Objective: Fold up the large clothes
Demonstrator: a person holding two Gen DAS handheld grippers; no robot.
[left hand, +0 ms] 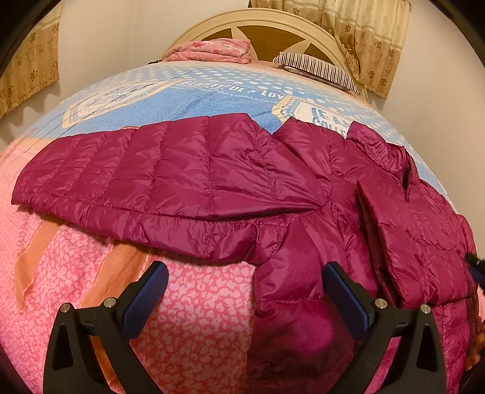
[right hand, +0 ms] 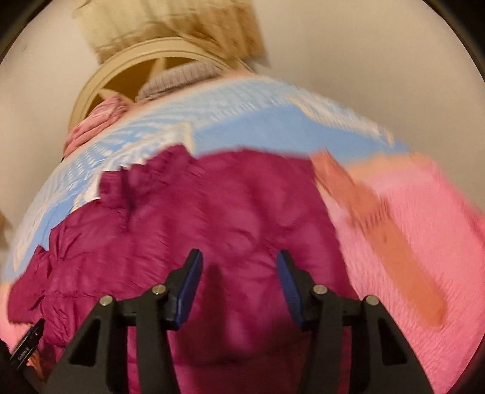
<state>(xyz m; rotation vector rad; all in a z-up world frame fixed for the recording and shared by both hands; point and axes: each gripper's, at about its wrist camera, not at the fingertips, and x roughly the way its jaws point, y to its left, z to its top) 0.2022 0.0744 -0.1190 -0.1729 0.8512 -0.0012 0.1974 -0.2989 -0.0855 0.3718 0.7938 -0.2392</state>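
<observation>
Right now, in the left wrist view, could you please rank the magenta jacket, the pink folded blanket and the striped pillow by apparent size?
1. Magenta jacket, by far the largest, though it also lies nearest the camera.
2 and 3. Pink folded blanket and striped pillow look alike by the headboard; I would not rank them.

From my left gripper's point(left hand: 244, 291) view, the jacket point(left hand: 230, 181) lies flat on the bedspread point(left hand: 188, 327), one sleeve stretched to the left, its body to the right. Behind it, a folded blanket point(left hand: 212, 51) and a pillow point(left hand: 315, 68) lie against the headboard point(left hand: 272, 27). My right gripper point(right hand: 239, 282) hangs over the jacket's body.
</observation>
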